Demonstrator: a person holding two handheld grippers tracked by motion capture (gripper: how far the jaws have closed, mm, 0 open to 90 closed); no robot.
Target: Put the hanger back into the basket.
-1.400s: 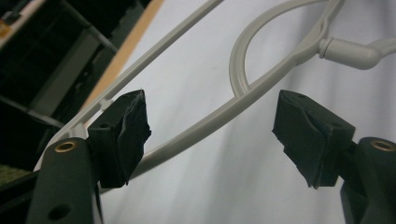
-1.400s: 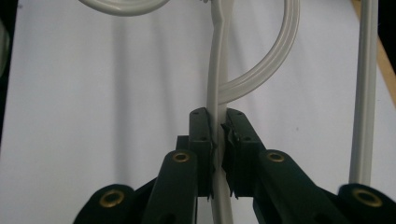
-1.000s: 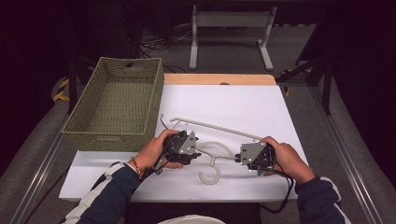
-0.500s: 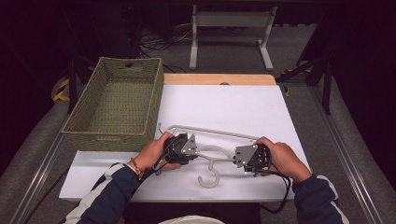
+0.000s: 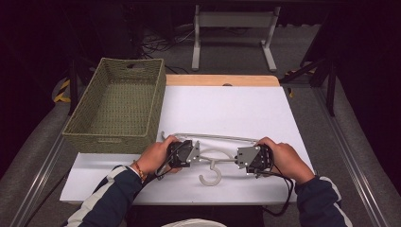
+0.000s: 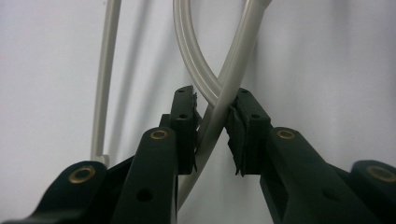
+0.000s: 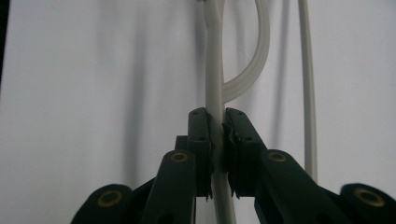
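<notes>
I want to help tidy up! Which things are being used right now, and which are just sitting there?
In use:
white hanger
left gripper
right gripper

Just sitting there:
green woven basket
white table mat

A white board (image 5: pixel 227 113) covers a wooden table (image 5: pixel 222 80) whose far edge shows bare. Grey carpet (image 5: pixel 227 56) lies beyond it, under a white metal frame (image 5: pixel 234 21) and tangled cables (image 5: pixel 158 40). The room behind is dark; light falls mainly on the tabletop.
</notes>
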